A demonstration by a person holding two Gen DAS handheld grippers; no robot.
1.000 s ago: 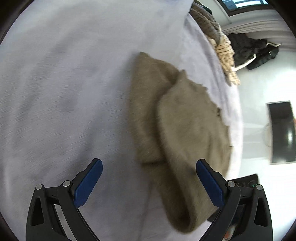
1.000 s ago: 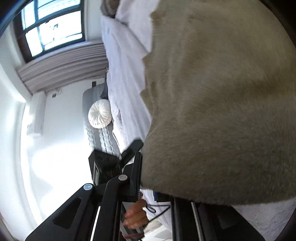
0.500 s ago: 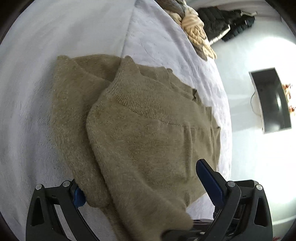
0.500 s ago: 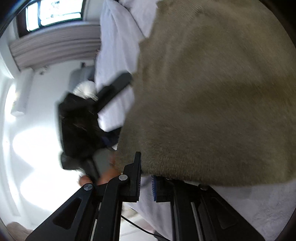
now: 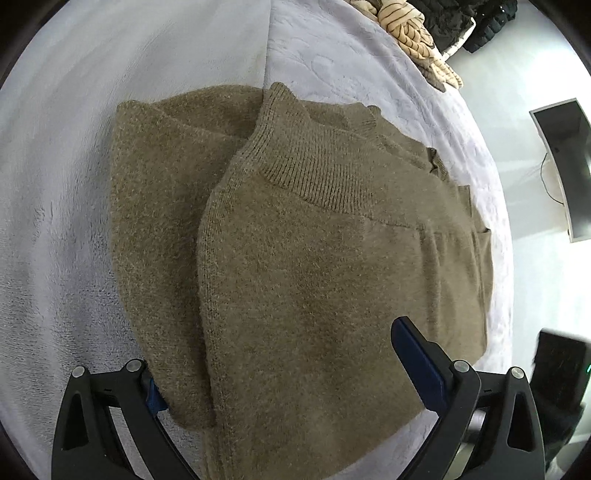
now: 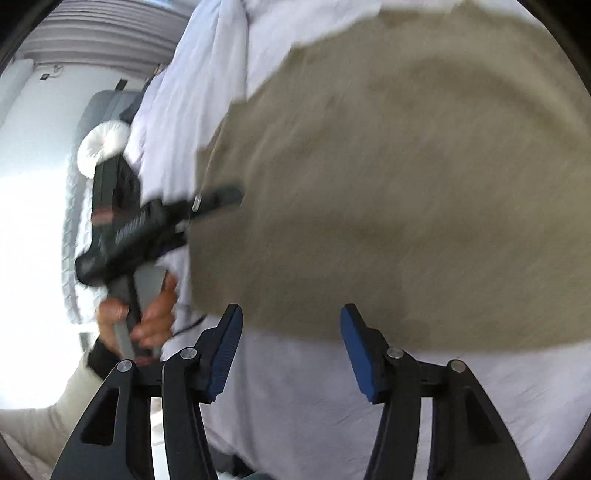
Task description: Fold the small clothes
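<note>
An olive-brown knitted sweater point(image 5: 303, 251) lies folded on the pale lilac bed cover point(image 5: 166, 55), ribbed hem across the top layer. My left gripper point(image 5: 280, 373) is open at the near edge of the sweater; the cloth covers its left fingertip and its right finger point(image 5: 413, 354) lies on top. In the right wrist view the sweater point(image 6: 406, 184) is blurred. My right gripper point(image 6: 291, 343) is open and empty, just off the sweater's edge. The left gripper point(image 6: 218, 197) shows there too, held by a hand.
A pile of striped and beige clothes point(image 5: 413, 33) lies at the far edge of the bed, dark jackets point(image 5: 484, 26) beyond it. A monitor point(image 5: 569, 166) stands on the right. A round white cushion point(image 6: 101, 146) sits by a grey headboard.
My right gripper let go of the sweater, opened and drew back. My left gripper moved in to the sweater's near edge, staying open.
</note>
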